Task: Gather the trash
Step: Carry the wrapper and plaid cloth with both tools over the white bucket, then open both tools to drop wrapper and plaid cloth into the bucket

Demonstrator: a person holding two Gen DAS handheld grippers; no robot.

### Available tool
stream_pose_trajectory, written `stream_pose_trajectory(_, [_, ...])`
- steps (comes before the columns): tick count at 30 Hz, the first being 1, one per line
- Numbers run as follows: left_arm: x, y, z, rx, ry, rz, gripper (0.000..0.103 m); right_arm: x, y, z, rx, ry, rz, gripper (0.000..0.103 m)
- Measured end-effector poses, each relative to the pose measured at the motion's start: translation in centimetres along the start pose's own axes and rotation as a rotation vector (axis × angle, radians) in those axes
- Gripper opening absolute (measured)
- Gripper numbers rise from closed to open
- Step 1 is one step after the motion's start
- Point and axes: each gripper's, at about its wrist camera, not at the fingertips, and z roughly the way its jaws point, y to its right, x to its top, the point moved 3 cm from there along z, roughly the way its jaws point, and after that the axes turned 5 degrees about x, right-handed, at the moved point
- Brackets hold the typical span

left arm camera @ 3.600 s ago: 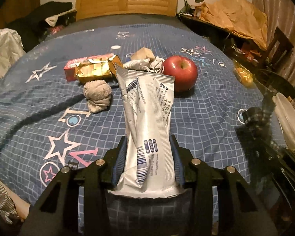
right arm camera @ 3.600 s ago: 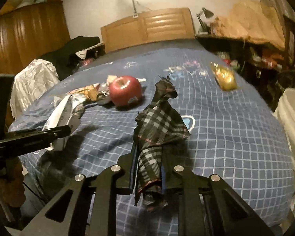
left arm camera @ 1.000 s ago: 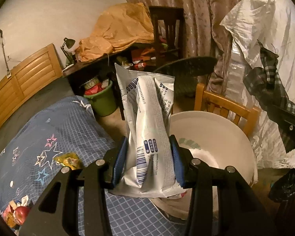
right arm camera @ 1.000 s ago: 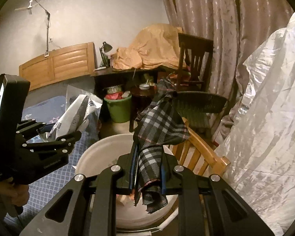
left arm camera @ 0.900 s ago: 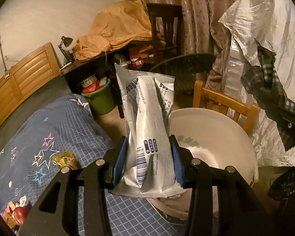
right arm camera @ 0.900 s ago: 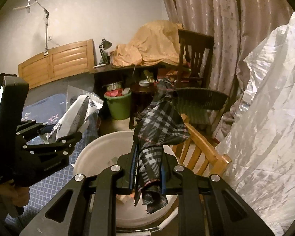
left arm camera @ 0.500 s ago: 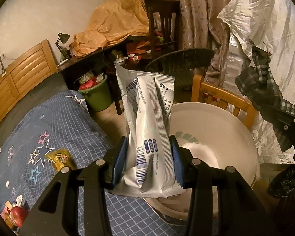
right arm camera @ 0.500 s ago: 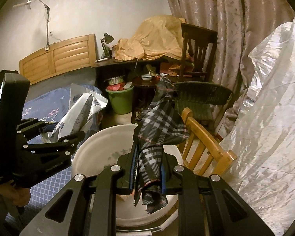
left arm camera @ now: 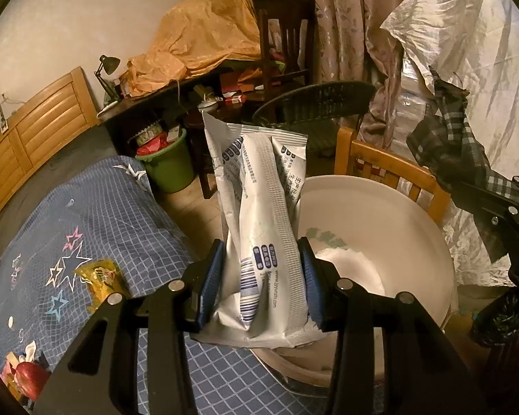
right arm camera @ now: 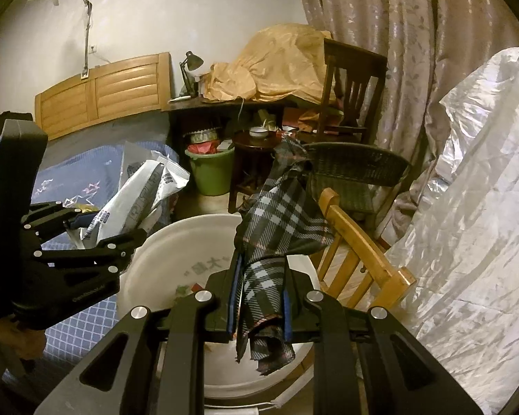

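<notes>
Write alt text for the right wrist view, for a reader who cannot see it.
The right gripper clamps a dark plaid cloth above a large white bucket. At left, the left gripper holds a crumpled white wrapper near the bucket's rim. Behind them are a wooden chair, a green bin and curtains.

Both wrist views angled down, sharing white bucket (left arm camera: 391, 214).

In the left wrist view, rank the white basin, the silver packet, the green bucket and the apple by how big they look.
1. white basin, largest.
2. silver packet; held close to the camera, so it looks enlarged.
3. green bucket; farther off, so probably bigger than it looks.
4. apple, smallest, at the view's distorted edge.
</notes>
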Motion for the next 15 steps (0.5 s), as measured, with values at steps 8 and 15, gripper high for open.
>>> stream_pose_trajectory(8, [-0.1, 0.1, 0.3, -0.003, -0.007, -0.002, 0.041, 0.7, -0.8, 0.5, 0.005, -0.006, -0.043, 0.02])
stream_pose_trajectory(15, [0.0, 0.0, 1.0, -0.007, -0.021, -0.011, 0.042, 1.8, -1.0, 1.5, 0.007, -0.011, -0.08, 0.021])
